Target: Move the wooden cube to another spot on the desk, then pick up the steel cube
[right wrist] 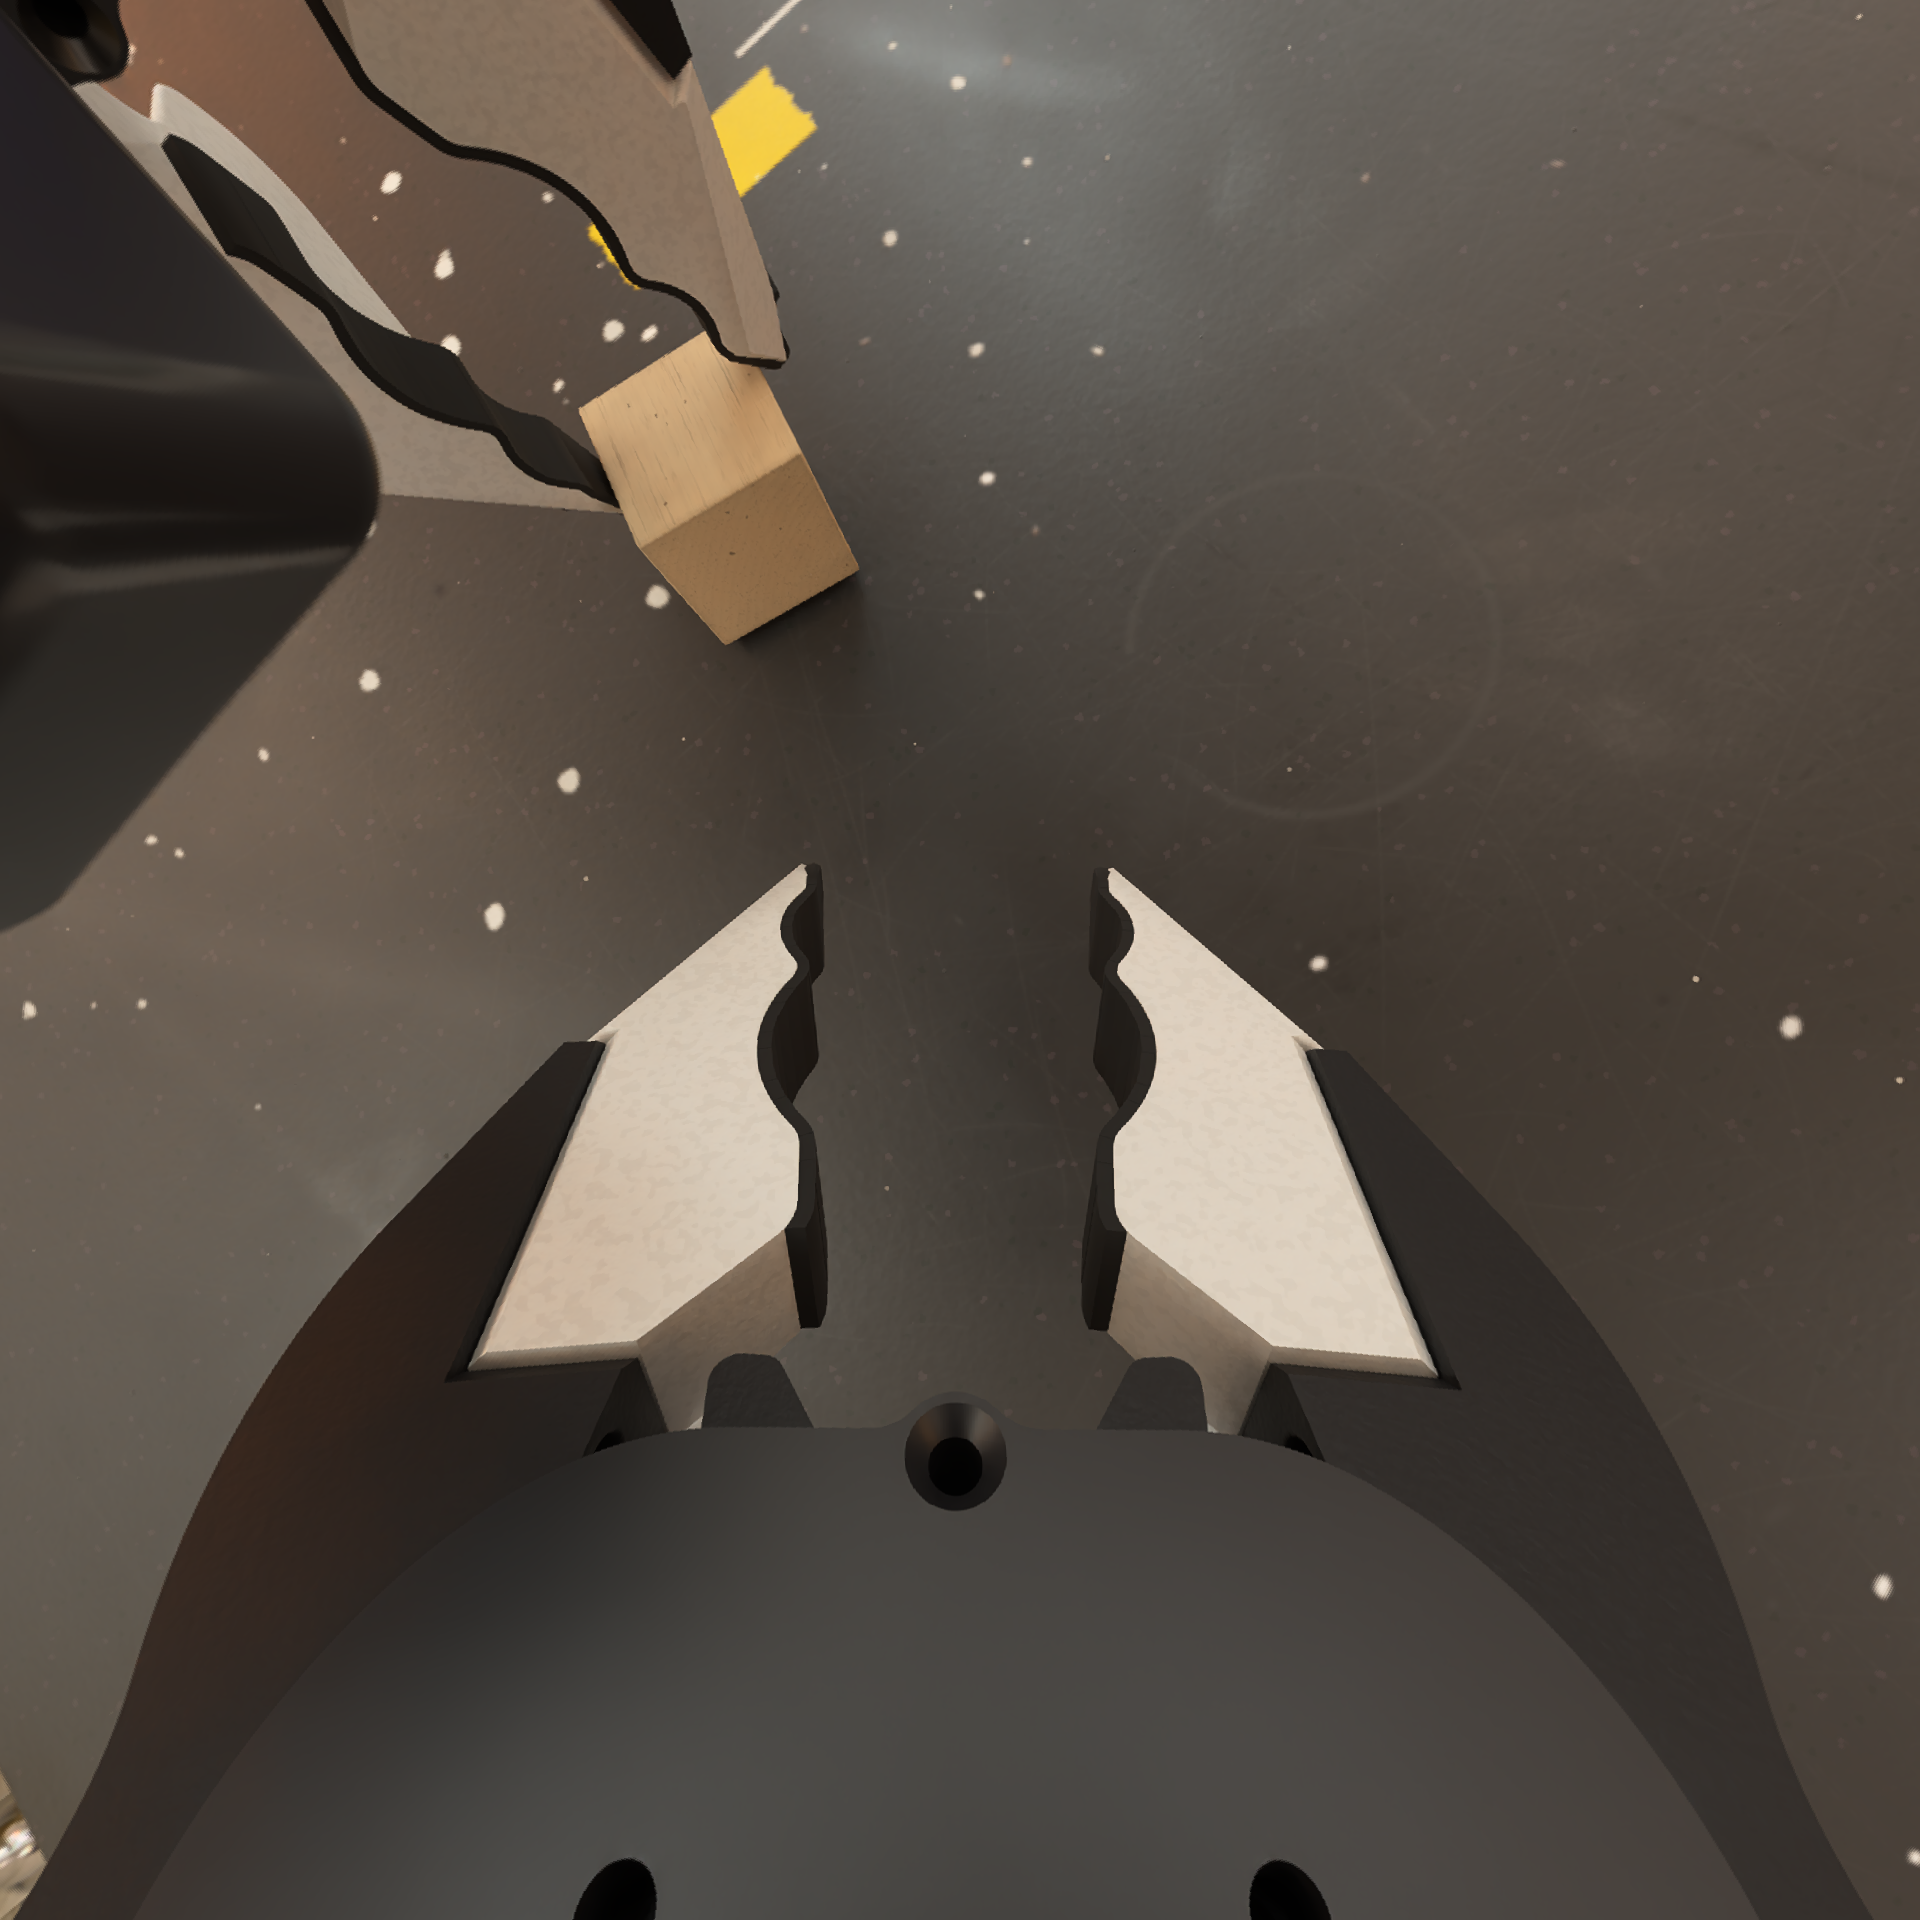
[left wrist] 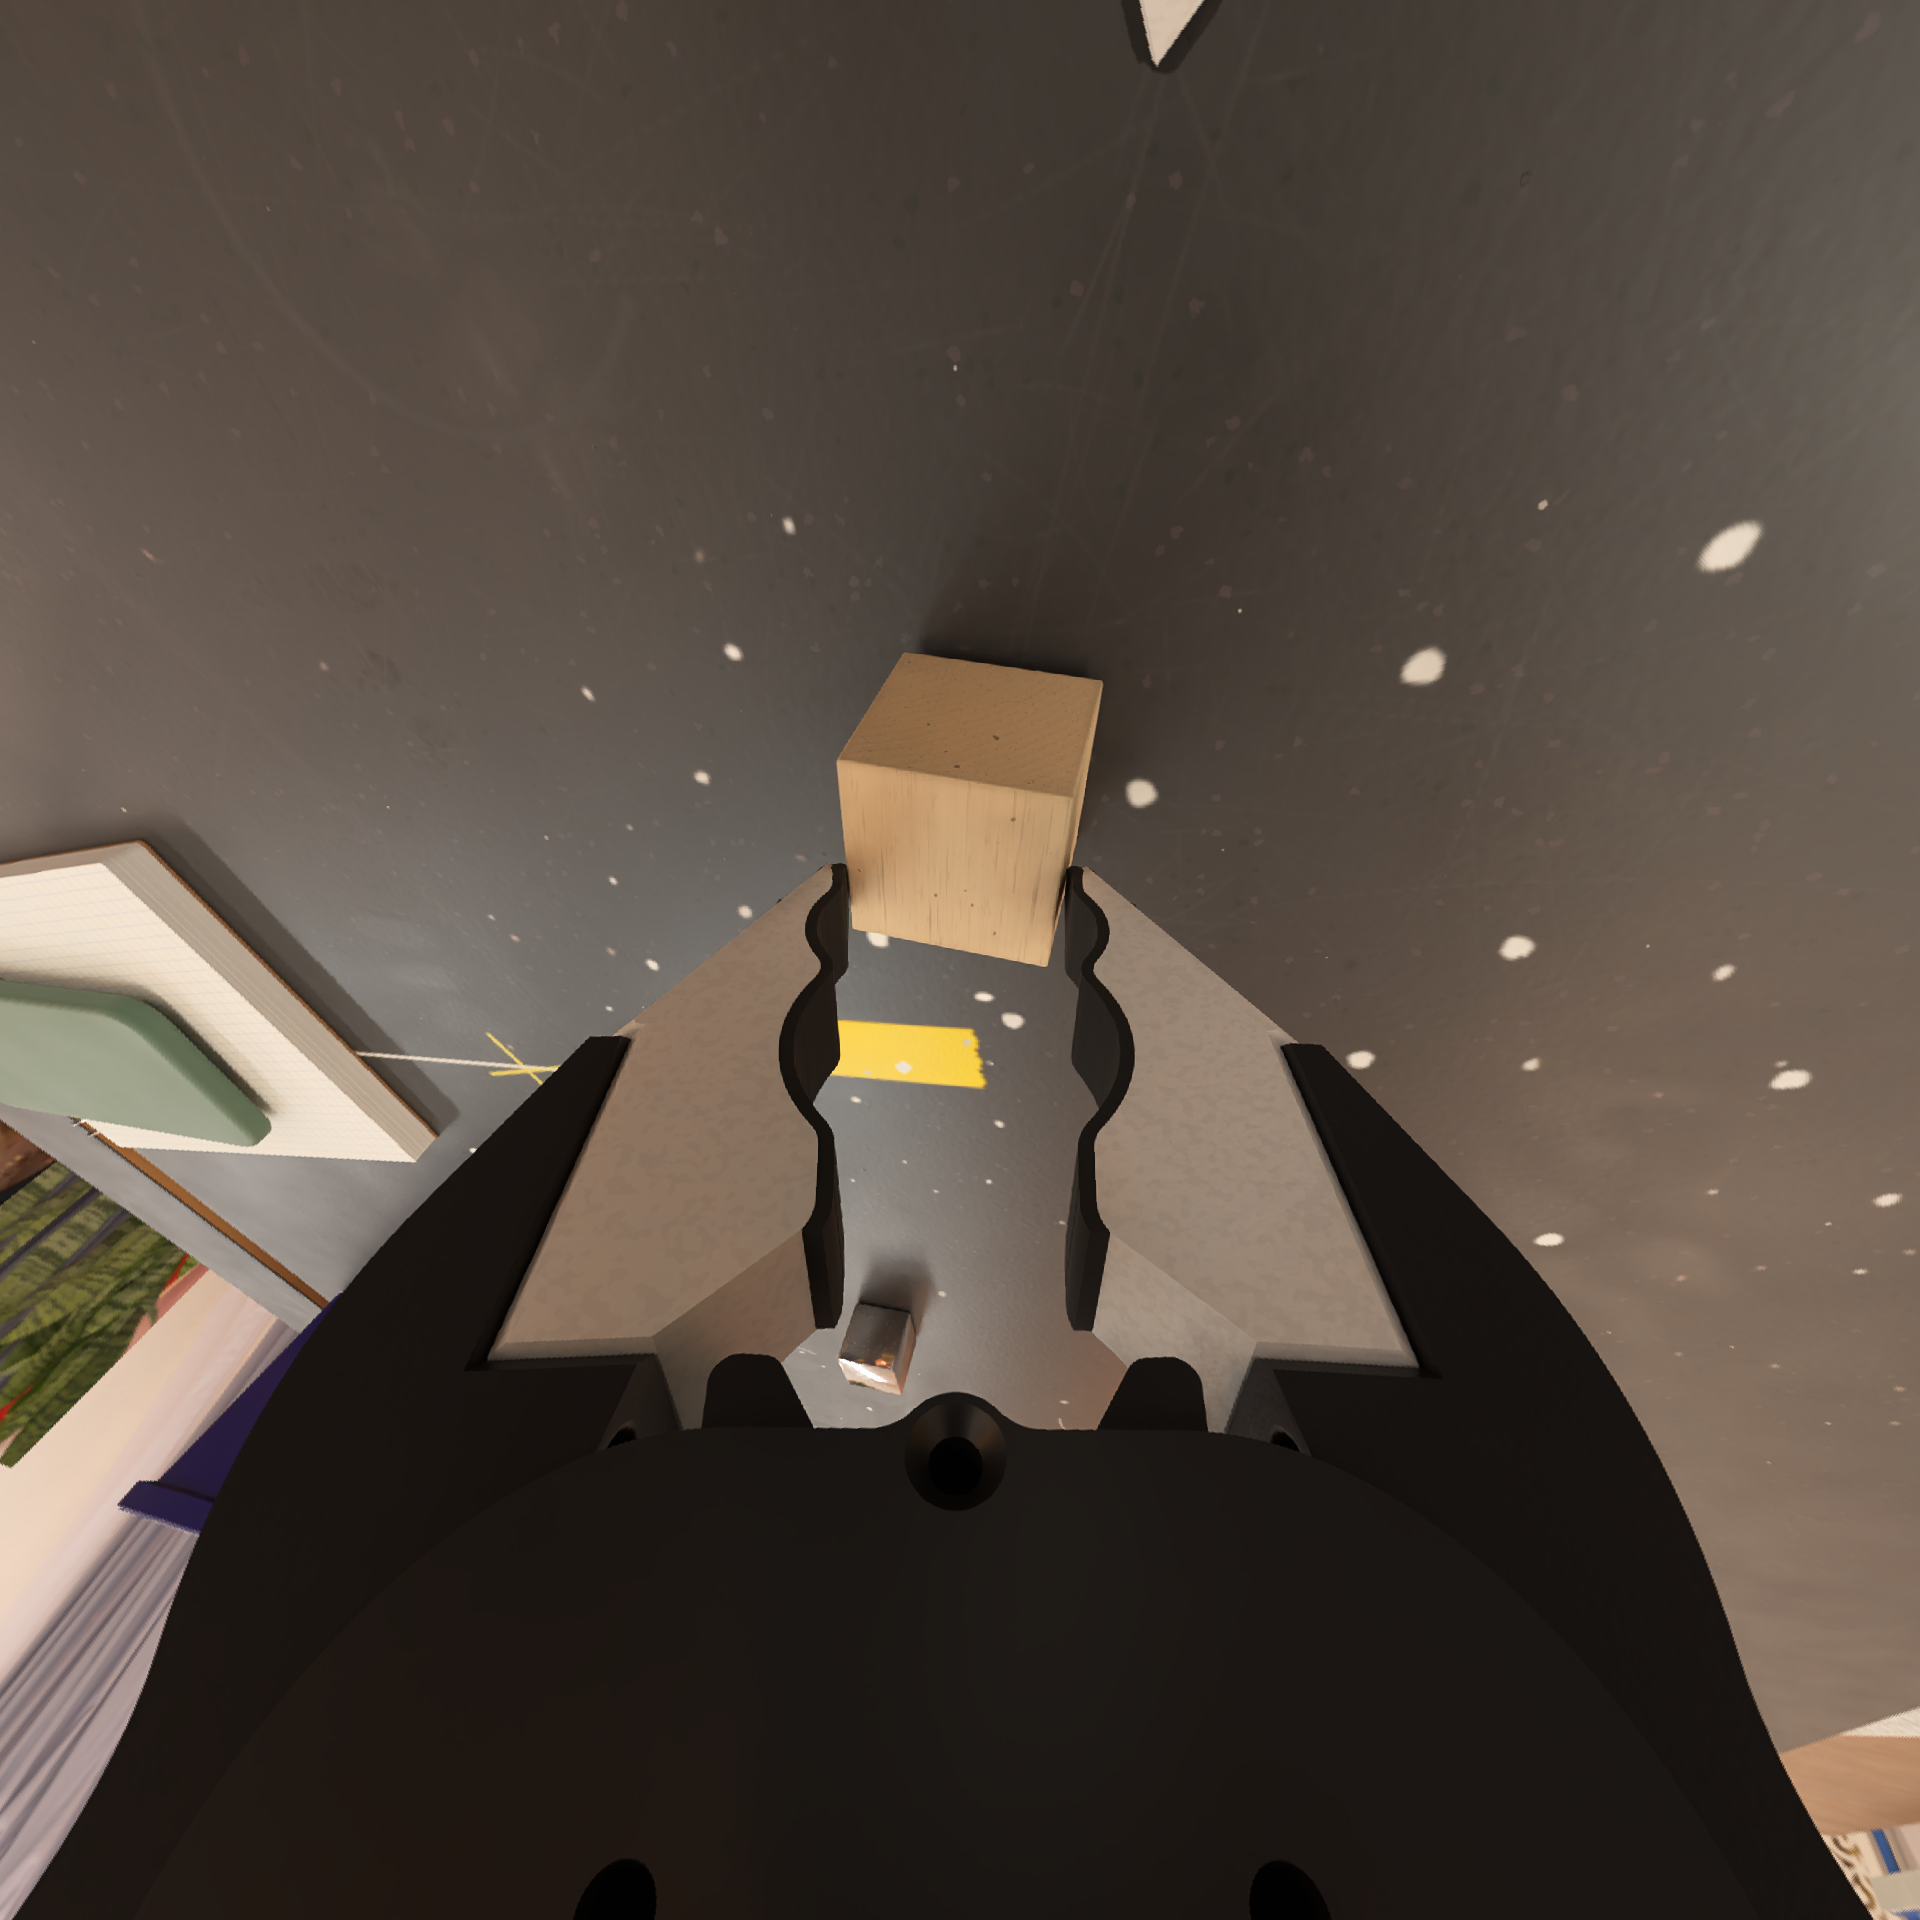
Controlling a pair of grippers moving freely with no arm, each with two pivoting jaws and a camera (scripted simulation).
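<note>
Sitting on the dark speckled desk [left wrist: 1351, 416], the wooden cube [left wrist: 966, 810] has the left gripper [left wrist: 956, 894] pinching its near end with just the fingertips, one on each side; it looks set down, likely so it can be slid or let go at a new spot. The steel cube [left wrist: 876, 1348] is small and shiny, lying well back between the left fingers, past a yellow tape strip [left wrist: 914, 1052], while a notepad [left wrist: 208, 997] lies off to the left. The right gripper [right wrist: 956, 883] hangs over bare desk with its fingers spread and holding nothing, maybe waiting for the steel cube.
</note>
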